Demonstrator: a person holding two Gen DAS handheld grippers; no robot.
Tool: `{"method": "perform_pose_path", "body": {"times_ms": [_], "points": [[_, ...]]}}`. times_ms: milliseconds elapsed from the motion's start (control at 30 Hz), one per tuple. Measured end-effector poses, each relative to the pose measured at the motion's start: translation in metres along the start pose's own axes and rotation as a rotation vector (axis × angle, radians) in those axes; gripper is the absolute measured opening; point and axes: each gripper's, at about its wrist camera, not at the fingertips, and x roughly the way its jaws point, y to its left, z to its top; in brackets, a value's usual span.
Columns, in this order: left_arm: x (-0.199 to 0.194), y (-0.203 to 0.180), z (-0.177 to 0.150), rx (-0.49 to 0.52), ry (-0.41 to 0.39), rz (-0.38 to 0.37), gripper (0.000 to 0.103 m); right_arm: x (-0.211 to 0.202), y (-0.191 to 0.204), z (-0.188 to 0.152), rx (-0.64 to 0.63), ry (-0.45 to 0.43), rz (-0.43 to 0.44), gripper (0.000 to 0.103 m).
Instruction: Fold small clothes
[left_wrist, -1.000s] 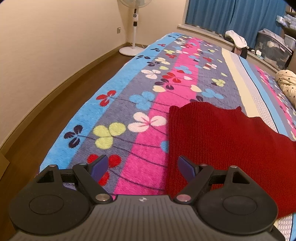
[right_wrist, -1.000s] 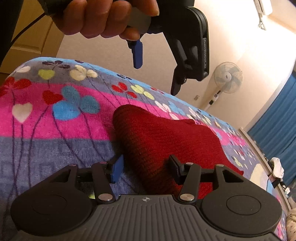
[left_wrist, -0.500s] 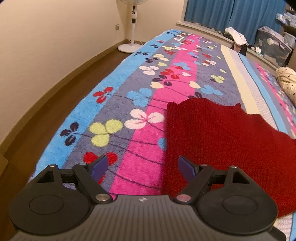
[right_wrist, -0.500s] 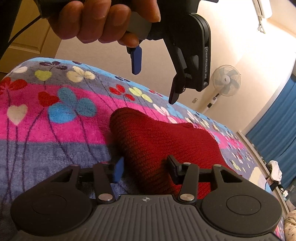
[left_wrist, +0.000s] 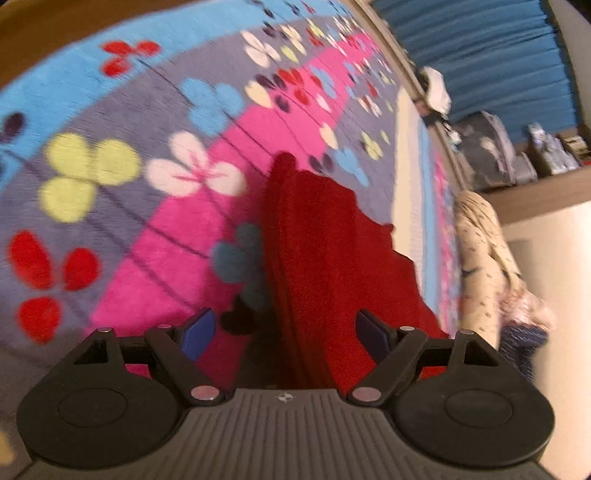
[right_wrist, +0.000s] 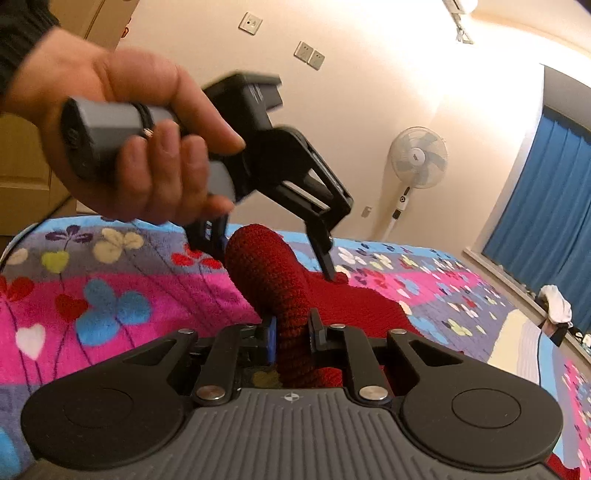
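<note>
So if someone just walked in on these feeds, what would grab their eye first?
The red knit garment, pulled up into a ridge off the flowered blanket, with the right hand-held gripper closing on its bunched edge. Just above it, the left hand-held gripper, gripped by a bare hand, hangs open astride the same raised fold.

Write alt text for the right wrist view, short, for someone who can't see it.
The right gripper is closing its jaws on a raised fold of a red knit garment on a flowered blanket. Beyond it, a hand holds the left gripper, open, astride the same fold. A standing fan and blue curtains are behind.
</note>
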Motion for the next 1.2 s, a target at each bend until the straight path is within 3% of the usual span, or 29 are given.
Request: {"method": "perform_pose_path", "body": {"times_ms": [200, 267, 367, 500, 700, 867, 933, 1033, 1100, 1200], "points": [[0.036, -0.007, 0.008, 0.04, 0.074, -0.014, 0.081, -0.003, -0.005, -0.001, 0.018, -0.02, 0.014, 0.015], [0.047, -0.01, 0.009, 0.062, 0.092, -0.036, 0.067, -0.008, -0.006, -0.002, 0.018, -0.03, 0.014, 0.015], [0.057, -0.014, 0.007, 0.096, 0.113, -0.06, 0.037, -0.013, -0.007, -0.003, 0.025, -0.031, 0.023, 0.015], [0.04, -0.028, 0.001, 0.152, 0.065, -0.068, 0.027, -0.018, -0.007, -0.003, 0.024, -0.045, 0.042, 0.015], [-0.039, -0.03, -0.023, 0.175, -0.056, -0.091, 0.025, -0.047, 0.002, 0.032, 0.117, -0.105, 0.099, 0.015], [-0.114, 0.002, -0.056, 0.114, -0.155, -0.114, 0.026, -0.075, 0.034, 0.064, 0.215, -0.142, 0.169, 0.015], [-0.128, 0.012, -0.069, 0.068, -0.169, -0.103, 0.032, -0.084, 0.04, 0.066, 0.262, -0.139, 0.211, 0.015], [-0.137, 0.019, -0.077, 0.032, -0.206, -0.001, 0.046, -0.093, 0.023, 0.06, 0.397, -0.095, 0.226, 0.014], [-0.151, 0.016, -0.079, 0.044, -0.334, 0.109, 0.046, -0.095, -0.01, 0.047, 0.553, -0.044, 0.197, 0.014], [-0.158, 0.003, -0.084, 0.121, -0.422, 0.172, 0.046, -0.109, -0.071, 0.006, 0.842, 0.015, 0.108, 0.013]]}}
